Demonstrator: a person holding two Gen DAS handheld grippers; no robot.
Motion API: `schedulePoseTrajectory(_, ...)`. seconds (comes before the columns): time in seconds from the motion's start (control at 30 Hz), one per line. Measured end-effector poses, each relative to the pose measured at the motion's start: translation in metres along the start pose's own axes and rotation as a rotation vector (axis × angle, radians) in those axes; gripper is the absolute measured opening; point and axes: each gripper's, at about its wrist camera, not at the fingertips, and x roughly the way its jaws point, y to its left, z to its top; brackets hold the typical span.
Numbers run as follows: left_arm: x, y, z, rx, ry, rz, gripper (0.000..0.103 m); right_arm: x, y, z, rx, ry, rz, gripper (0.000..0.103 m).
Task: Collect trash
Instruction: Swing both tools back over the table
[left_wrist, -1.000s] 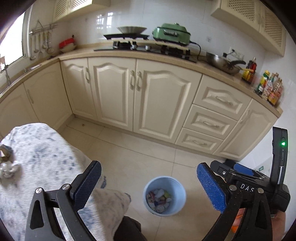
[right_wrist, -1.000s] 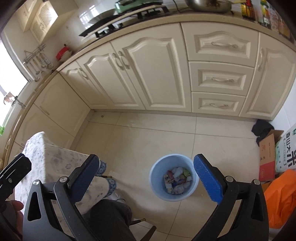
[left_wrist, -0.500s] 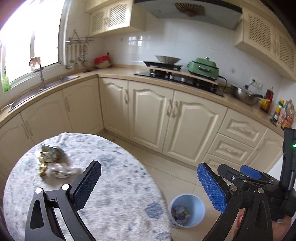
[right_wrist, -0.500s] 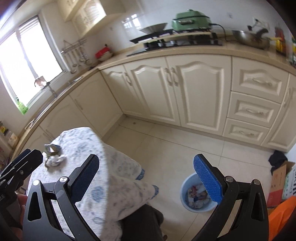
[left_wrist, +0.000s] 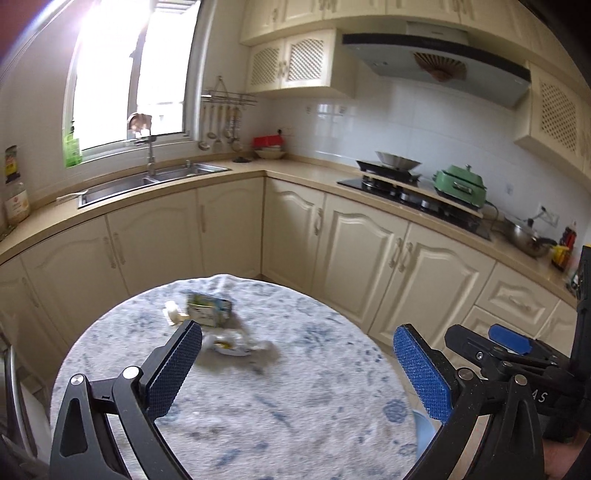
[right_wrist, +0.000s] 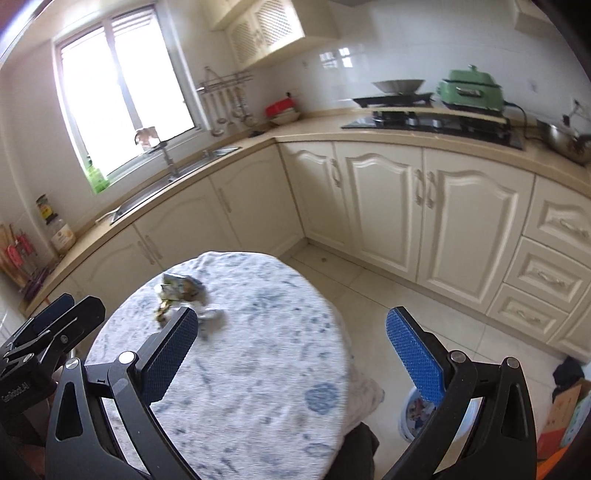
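Trash lies on a round table with a blue-patterned cloth (left_wrist: 295, 387): a crumpled carton (left_wrist: 208, 308), a pale scrap (left_wrist: 171, 313) beside it, and a clear wrapper (left_wrist: 231, 341). In the right wrist view the same carton (right_wrist: 179, 286) and wrapper (right_wrist: 212, 321) lie at the table's far left. My left gripper (left_wrist: 295, 373) hovers open above the table, just short of the wrapper. My right gripper (right_wrist: 291, 354) is open too, over the table's right half, and also shows in the left wrist view (left_wrist: 506, 343). The blue trash bin (right_wrist: 410, 413) stands on the floor, partly hidden behind my right finger.
Cream kitchen cabinets (left_wrist: 362, 254) wrap round behind the table, with a sink (left_wrist: 147, 181), a stove (left_wrist: 406, 188) and a green cooker (left_wrist: 460, 184) on the counter. A cardboard box (right_wrist: 565, 410) and an orange bag (right_wrist: 550, 454) sit at the floor's right edge.
Both grippers have swung up and left, from looking down at the bin on the floor to facing the table and its trash. Both stayed open and empty.
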Motion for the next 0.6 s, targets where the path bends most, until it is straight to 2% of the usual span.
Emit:
schedulePoseTrajectory(0.3, -0.045, 0.064, -0.011, -0.082, -0.022, 0.079, 0.102, 0.007, 0.075, 0.000, -0.115, 0.000, 0.082, 0.103)
schedulePoseTrajectory(0.6, -0.042, 0.111, -0.011, -0.153, 0.004, 0.136, 0.102, 0.028, 0.120, -0.008, -0.201, 0.037, 0.126, 0.103)
